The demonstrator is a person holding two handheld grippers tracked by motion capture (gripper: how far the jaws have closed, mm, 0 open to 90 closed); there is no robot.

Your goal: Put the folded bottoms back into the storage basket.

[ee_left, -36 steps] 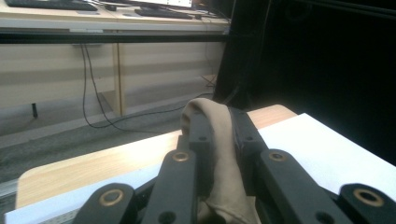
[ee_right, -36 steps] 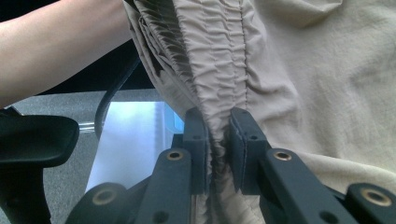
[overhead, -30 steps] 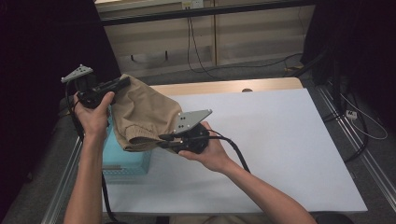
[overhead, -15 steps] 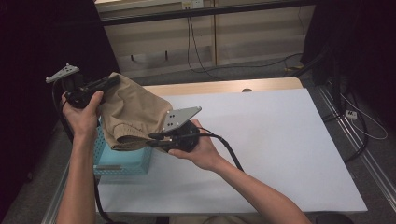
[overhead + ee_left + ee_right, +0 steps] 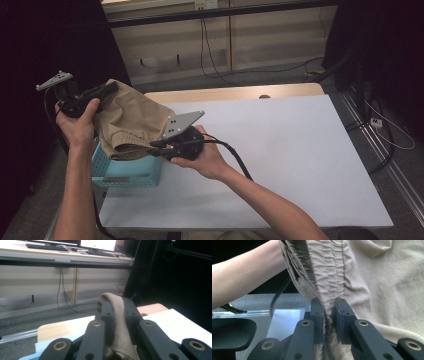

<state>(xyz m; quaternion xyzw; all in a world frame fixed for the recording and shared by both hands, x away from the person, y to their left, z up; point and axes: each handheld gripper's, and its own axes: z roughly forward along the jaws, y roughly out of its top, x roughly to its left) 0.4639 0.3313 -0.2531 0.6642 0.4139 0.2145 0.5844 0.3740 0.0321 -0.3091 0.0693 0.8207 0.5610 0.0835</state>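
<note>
From the high view, we hold a tan cloth [image 5: 131, 117] up in the air between our two grippers. Our left gripper [image 5: 102, 91] bites the top edge of the cloth, up high and far from us. Our right gripper [image 5: 156, 144] bites the bottom edge, lower down and closer to us. So the long way of the cloth runs from the left fingers down to the right fingers. Right under the cloth sits a blue basket [image 5: 127, 167] at the left edge of the white table [image 5: 300, 160]. The basket is below both sets of fingers, and our right gripper looks nearer to it than the left one.

From the left gripper view, the left gripper [image 5: 117, 308] is closed on a rolled bit of the cloth [image 5: 117, 322]. The cloth goes up between the jaws and folds over their tips.

From the right gripper view, the right gripper [image 5: 328, 308] is closed on the crinkly stretchy band of the cloth [image 5: 329, 277]. The rest of the cloth spreads up and away past the fingers. A bare arm [image 5: 244, 267] crosses behind it.

We think the cloth needs to go straight down from the fingers into the basket.
</note>
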